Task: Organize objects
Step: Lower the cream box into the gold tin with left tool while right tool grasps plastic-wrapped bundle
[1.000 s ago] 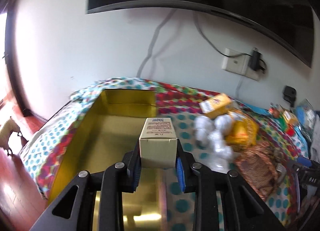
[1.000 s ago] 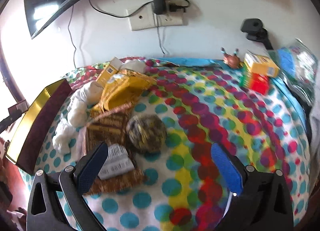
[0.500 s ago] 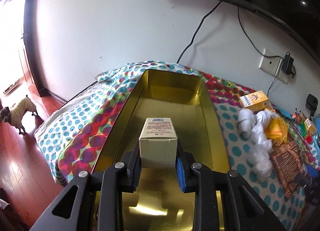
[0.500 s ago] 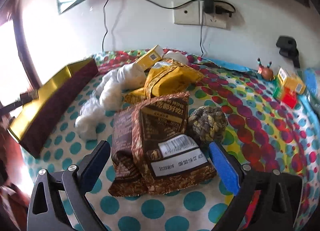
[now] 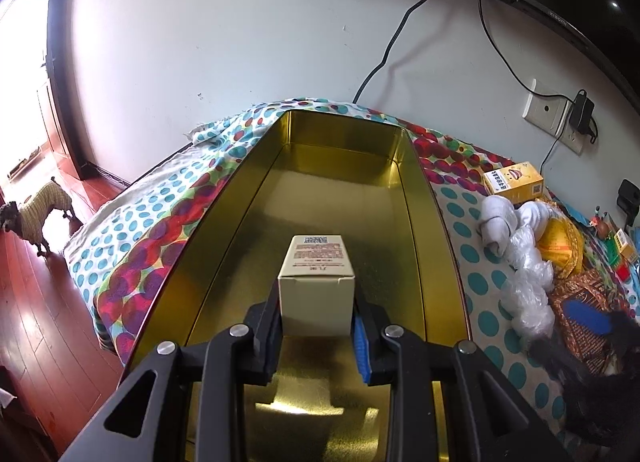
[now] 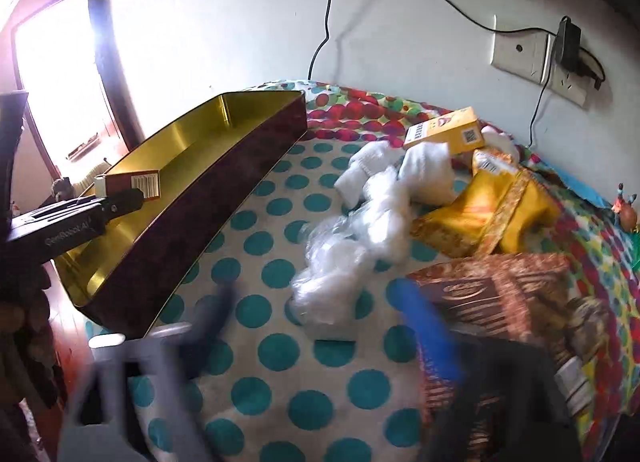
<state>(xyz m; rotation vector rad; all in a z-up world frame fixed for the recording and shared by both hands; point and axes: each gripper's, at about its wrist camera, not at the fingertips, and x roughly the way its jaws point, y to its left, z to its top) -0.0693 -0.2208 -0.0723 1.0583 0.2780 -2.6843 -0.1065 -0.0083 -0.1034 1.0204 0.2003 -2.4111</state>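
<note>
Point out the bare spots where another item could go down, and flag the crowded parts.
The gold tin is bare from the cream box in the left gripper to its far wall. The dotted cloth is free between the tin's dark side and the white plastic bundle. Beyond it, the yellow pouch, yellow box and brown packet crowd together.
</note>
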